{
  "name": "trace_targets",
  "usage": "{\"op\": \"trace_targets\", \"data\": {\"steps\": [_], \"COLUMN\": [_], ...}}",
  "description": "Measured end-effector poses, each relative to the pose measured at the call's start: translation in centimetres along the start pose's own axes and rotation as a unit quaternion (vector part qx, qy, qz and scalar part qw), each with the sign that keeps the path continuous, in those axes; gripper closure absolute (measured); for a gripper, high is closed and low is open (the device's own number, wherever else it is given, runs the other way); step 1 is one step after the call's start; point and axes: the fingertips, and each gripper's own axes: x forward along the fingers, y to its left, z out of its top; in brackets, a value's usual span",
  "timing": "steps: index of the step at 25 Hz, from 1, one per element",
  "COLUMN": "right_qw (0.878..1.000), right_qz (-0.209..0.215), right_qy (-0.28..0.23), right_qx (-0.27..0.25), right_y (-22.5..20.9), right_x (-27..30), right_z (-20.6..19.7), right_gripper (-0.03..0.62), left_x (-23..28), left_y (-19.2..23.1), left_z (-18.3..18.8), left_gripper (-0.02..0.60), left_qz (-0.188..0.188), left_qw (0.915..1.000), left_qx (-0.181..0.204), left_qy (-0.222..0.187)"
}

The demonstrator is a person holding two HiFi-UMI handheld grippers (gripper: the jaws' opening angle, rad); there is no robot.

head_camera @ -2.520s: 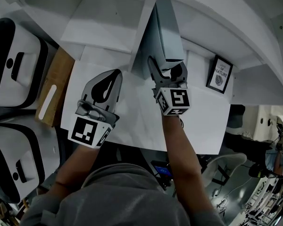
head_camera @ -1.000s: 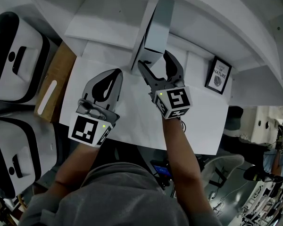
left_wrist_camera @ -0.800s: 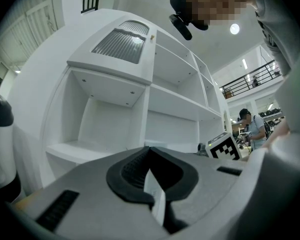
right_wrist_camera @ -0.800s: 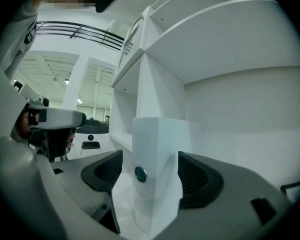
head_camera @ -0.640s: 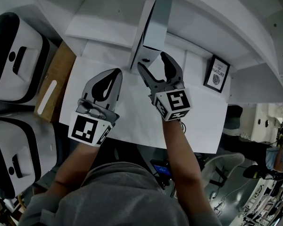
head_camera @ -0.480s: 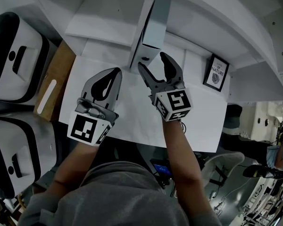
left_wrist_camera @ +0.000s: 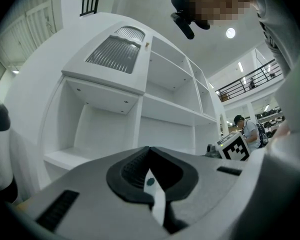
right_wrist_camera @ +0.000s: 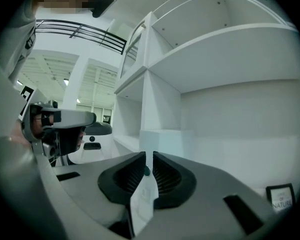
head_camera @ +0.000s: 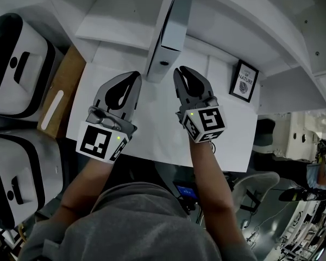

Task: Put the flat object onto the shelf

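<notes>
— Starting at the left gripper (head_camera: 132,80): how set?

— Shut, pads meeting at the tips, gripping nothing. Hovers left of centre in the head view, pointing toward the top of the frame.

— And at the right gripper (head_camera: 186,72)?

— Just been closing. Now all but together, with a thin slit left between the pads and nothing inside it. Sits right of centre, side by side with the left gripper but apart from it.

— Beyond those jaws?

— Straight ahead lies the pale blue-grey flat rectangular box (head_camera: 176,23), free of both grippers. Stands on its narrow edge at upper centre of the head view, inside the white shelf unit (head_camera: 119,23), just to the right of the white upright divider (right_wrist_camera: 149,79). Shows a white end face with a small dark dot, turned toward the grippers. Ends just up and left of the right gripper's tips, without touching them.

— Further out?

— Under both grippers, a flat white tabletop (head_camera: 152,135). At right centre, a small black-framed picture (head_camera: 243,81) standing at the tabletop's far edge. Toward the left edge, a light brown wooden board (head_camera: 62,91), then two rounded white-and-black machines (head_camera: 11,58).
</notes>
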Motion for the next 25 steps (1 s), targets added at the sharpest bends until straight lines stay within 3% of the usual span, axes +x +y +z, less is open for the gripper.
{"op": "trace_targets", "data": {"steps": [10,25], "right_qw": [0.999,0.996], "right_qz": [-0.005,-0.032], "right_qy": [-0.044,-0.087], "right_qx": [0.018,-0.017], "right_y": [0.1,-1.6], "right_x": [-3.5,-11.2], "right_z": [4.8,10.2], "right_gripper": [0.543,0.546], "left_x": [-0.8,-1.6], "left_y": [-1.9,-4.2], "left_z": [0.9,2.8], "left_gripper": [0.575,0.575], "left_qz": [-0.019,-0.034], "left_qw": [0.9997,0.9992], "left_qx": [0.013,0.022], "left_qy": [0.003,0.0]}}
